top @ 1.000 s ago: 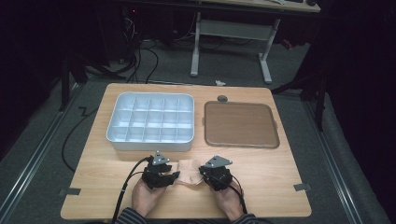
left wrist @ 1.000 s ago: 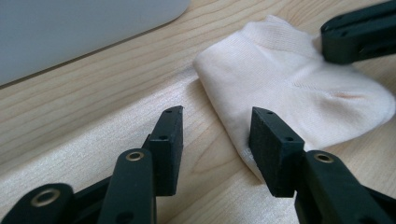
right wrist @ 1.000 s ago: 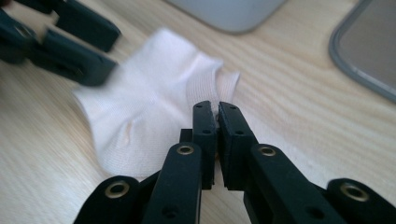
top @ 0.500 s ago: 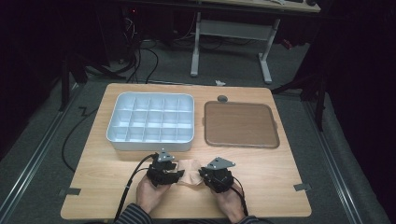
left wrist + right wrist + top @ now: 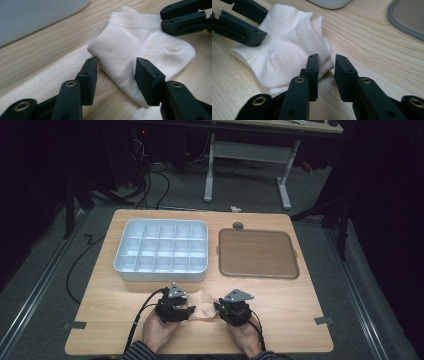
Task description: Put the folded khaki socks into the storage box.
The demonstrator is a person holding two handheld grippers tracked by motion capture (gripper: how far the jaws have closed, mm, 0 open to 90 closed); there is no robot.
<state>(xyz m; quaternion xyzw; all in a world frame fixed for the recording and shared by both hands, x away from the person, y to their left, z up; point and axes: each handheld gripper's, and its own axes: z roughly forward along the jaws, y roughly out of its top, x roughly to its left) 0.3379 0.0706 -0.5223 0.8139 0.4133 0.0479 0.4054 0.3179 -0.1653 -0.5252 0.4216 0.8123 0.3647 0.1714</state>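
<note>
While your hands rest at the near edge of the table [image 5: 300, 305], the cream sock [image 5: 202, 303] lies folded on the wood between your two grippers, at about 6 o'clock from the white compartment tray [image 5: 161, 251] and well short of it. Your left gripper [image 5: 116, 66] sits at the sock's 9 o'clock side in the high view. Its jaws have just been opening and now stand wide, one on either side of the sock's folded end; whether the pads touch the fabric is hard to tell, but they do not pinch it. Your right gripper [image 5: 325, 66] sits at the sock's 3 o'clock side. Its jaws have also just been opening and now stand moderately apart; the ribbed cuff edge lies against the inner face of one jaw, the other jaw is clear of the fabric, and bare wood shows in the gap. Neither gripper has hold of the sock. At 3 o'clock from the tray lies the brown mat [image 5: 258, 253], just beside it.
</note>
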